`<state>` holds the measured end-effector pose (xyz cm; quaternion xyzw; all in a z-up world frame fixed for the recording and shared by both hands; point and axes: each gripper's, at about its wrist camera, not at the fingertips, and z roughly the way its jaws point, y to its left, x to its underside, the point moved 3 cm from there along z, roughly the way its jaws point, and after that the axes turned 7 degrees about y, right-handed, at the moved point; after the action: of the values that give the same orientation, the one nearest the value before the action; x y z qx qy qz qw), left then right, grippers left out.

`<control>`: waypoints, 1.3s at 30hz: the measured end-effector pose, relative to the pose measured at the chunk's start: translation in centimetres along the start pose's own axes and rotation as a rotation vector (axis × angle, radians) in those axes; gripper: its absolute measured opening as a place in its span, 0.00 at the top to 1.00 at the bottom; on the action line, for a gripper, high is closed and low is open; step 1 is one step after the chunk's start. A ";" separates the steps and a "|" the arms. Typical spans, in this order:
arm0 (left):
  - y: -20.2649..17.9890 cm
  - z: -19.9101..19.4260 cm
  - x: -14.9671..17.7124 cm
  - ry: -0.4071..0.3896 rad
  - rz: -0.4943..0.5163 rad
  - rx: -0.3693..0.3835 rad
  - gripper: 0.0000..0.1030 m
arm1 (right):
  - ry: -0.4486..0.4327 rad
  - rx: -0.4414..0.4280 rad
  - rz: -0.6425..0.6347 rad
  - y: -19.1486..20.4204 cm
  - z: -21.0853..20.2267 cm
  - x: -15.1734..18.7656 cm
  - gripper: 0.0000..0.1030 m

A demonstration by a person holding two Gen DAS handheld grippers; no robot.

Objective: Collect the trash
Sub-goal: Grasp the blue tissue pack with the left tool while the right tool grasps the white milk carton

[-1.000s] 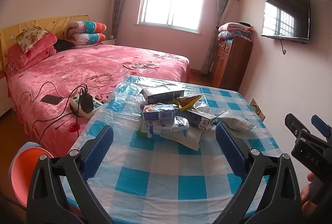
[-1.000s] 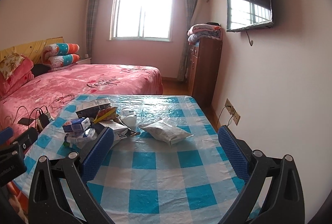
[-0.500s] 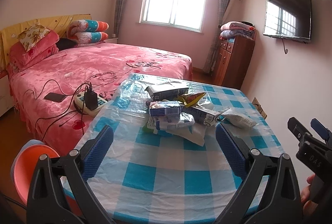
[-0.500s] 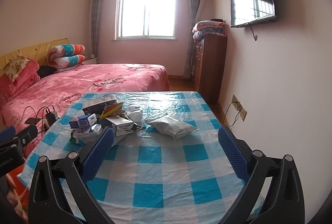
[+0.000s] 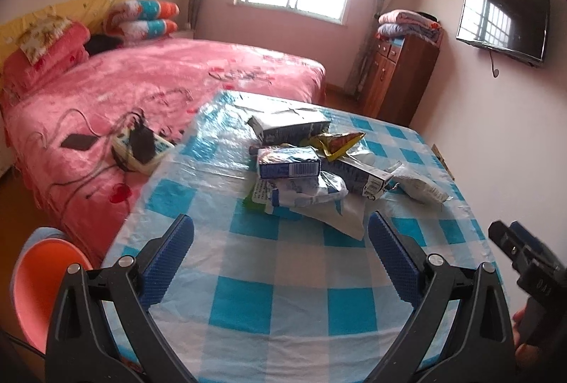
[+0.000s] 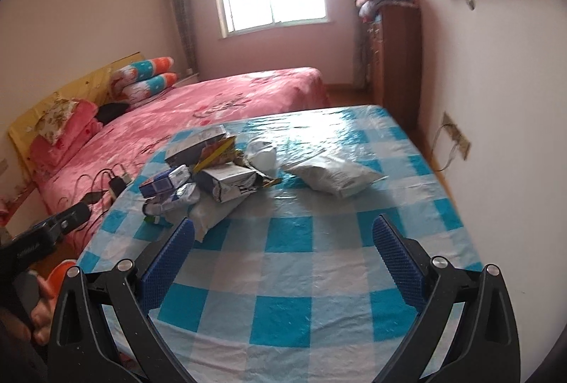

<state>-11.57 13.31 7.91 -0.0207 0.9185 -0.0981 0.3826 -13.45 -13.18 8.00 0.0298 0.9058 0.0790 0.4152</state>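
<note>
Both hand-held grippers (image 5: pixel 280 248) (image 6: pixel 283 248) gape empty; blue carton (image 5: pixel 288 163) lies crosswise atop trash.

A heap of trash (image 5: pixel 301 177) lies on the tabletop (image 5: pixel 283 276), with one pouch (image 6: pixel 333 175) apart to its right. The bed (image 5: pixel 141 89) stands left of the tabletop, a power strip (image 5: pixel 141 149) on it; a cabinet (image 5: pixel 400 78) stands behind.

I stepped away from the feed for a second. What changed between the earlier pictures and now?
Both cameras tipped down toward the table and the right one rolled, so the left gripper and right gripper have shifted their aim toward the trash pile. Nothing was taken hold of or let go. Both sets of jaws stay wide open and empty; the pile and the white bag lie as before.
</note>
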 end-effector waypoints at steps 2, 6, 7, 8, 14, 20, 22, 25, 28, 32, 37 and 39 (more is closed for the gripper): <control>0.2 1.7 -0.8 0.041 -0.014 0.022 0.04 | 0.025 -0.048 0.004 -0.1 1.1 -0.5 0.05; 0.6 4.7 -2.2 0.089 -0.046 0.026 0.04 | 0.070 -0.125 0.009 -0.1 3.3 -1.5 0.05; 0.7 5.5 -2.5 0.101 -0.055 0.027 0.04 | 0.081 -0.143 0.003 0.0 4.0 -1.8 0.06; 0.7 6.5 -2.8 0.118 -0.063 0.028 0.04 | 0.089 -0.155 -0.008 0.3 4.7 -2.2 0.07; -0.4 10.6 -4.2 0.163 -0.037 0.023 0.04 | 0.156 -0.214 -0.045 1.2 9.2 -4.0 0.17; -0.9 13.3 -6.1 0.173 -0.029 -0.006 0.04 | 0.235 -0.268 -0.050 1.6 14.1 -5.3 0.14; -1.0 13.9 -6.5 0.178 -0.022 -0.018 0.04 | 0.250 -0.268 -0.057 1.7 15.5 -5.7 0.13; -1.3 14.5 -6.7 0.178 -0.010 -0.024 0.04 | 0.257 -0.280 -0.080 2.1 16.5 -6.2 0.13; -1.7 15.1 -6.5 0.185 0.009 -0.033 0.04 | 0.275 -0.288 -0.107 2.7 17.8 -6.5 0.13; -1.6 15.8 -6.4 0.185 0.002 -0.051 0.14 | 0.283 -0.295 -0.164 3.8 18.8 -6.4 0.13; -1.1 16.2 -6.1 0.189 -0.022 -0.041 0.28 | 0.287 -0.261 -0.207 4.6 19.7 -6.0 0.22; -1.1 16.0 -6.0 0.183 -0.021 -0.037 0.28 | 0.283 -0.240 -0.232 5.0 19.9 -5.8 0.27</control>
<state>3.93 10.29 1.33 -0.0281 0.9510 -0.0867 0.2954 5.31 -6.61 0.40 -0.1356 0.9364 0.1416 0.2909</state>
